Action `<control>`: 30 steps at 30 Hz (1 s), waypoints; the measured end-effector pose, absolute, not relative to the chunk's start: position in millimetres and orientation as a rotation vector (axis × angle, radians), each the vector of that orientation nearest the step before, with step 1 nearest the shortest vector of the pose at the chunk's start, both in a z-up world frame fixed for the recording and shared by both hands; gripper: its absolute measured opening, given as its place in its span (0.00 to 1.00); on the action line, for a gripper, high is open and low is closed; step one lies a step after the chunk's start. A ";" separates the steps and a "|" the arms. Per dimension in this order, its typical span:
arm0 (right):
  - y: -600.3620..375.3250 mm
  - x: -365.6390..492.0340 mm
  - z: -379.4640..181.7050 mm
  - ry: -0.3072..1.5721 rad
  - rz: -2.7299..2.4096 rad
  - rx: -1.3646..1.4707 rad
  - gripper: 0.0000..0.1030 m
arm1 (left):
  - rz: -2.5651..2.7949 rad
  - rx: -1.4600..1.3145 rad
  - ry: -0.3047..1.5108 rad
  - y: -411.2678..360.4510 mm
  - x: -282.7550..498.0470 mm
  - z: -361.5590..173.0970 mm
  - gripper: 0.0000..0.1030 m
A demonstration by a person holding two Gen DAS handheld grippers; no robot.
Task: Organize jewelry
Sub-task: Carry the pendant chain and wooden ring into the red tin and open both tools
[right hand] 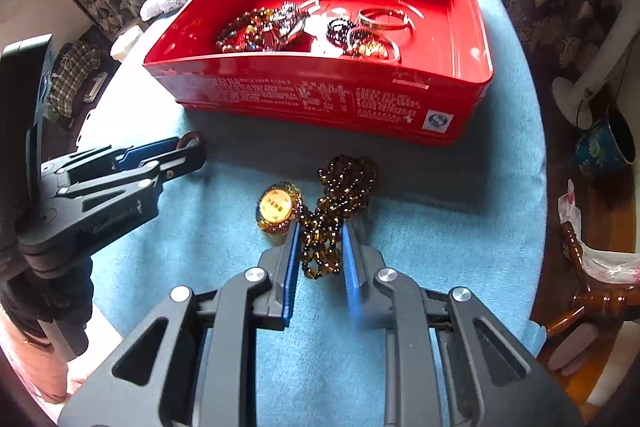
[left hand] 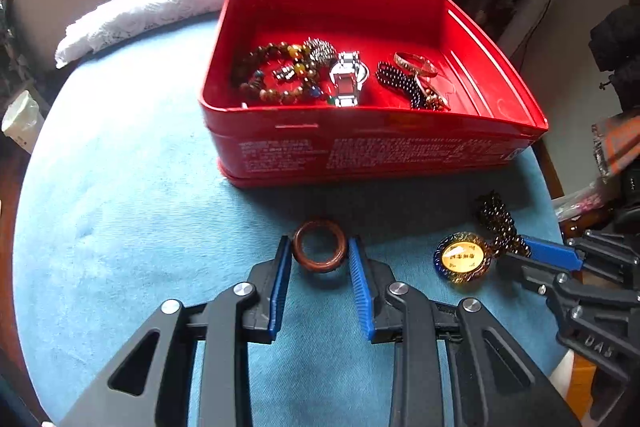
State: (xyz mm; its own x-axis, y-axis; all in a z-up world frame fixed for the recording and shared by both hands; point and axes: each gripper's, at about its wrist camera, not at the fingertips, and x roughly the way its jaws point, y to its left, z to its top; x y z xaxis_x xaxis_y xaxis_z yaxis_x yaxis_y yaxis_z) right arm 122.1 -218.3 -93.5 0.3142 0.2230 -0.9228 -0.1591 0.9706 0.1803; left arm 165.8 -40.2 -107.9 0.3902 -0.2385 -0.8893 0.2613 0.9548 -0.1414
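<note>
A tin [left hand: 372,151] sits on a cloth-covered table [left hand: 120,207], ahead of both grippers; inside it, bracelets [left hand: 276,75] lie to the left, a watch [left hand: 347,79] in the middle, a bangle [left hand: 416,63] to the right. A ring [left hand: 319,246] lies on the cloth between the fingers of the left gripper [left hand: 320,259], just short of the tin. A bead necklace [right hand: 340,211] lies between the fingers of the right gripper [right hand: 320,247] and runs ahead of them toward the tin; its pendant [right hand: 277,207] rests just left of the left finger. A folded towel [left hand: 140,11] lies behind the tin, to the left.
</note>
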 end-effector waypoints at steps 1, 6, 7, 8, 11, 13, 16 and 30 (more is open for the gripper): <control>-218.4 121.4 -90.2 1.219 0.250 0.055 0.18 | -0.317 0.020 1.121 -38.5 162.9 -105.2 0.28; -218.6 118.0 -73.6 1.186 0.247 0.041 0.18 | -0.322 0.008 1.076 -30.3 154.6 -82.7 0.28; -218.5 117.5 -70.3 1.178 0.248 0.037 0.18 | -0.326 0.004 1.063 -29.4 153.0 -76.8 0.28; -218.5 117.0 -66.0 1.169 0.249 0.035 0.18 | -0.331 -0.001 1.049 -29.2 151.6 -70.5 0.28; -218.3 115.3 -51.3 1.139 0.263 0.038 0.16 | -0.348 -0.012 1.009 -29.7 151.3 -52.8 0.28; -218.8 114.8 -39.6 1.115 0.277 0.042 0.16 | -0.366 -0.023 0.989 -33.3 153.8 -43.8 0.28; -220.4 116.5 -24.6 1.079 0.295 0.053 0.15 | -0.381 -0.026 0.954 -39.0 159.7 -30.6 0.28; -240.4 213.1 -13.7 0.993 0.247 0.105 0.16 | -0.354 -0.011 0.917 -63.0 236.0 -24.5 0.28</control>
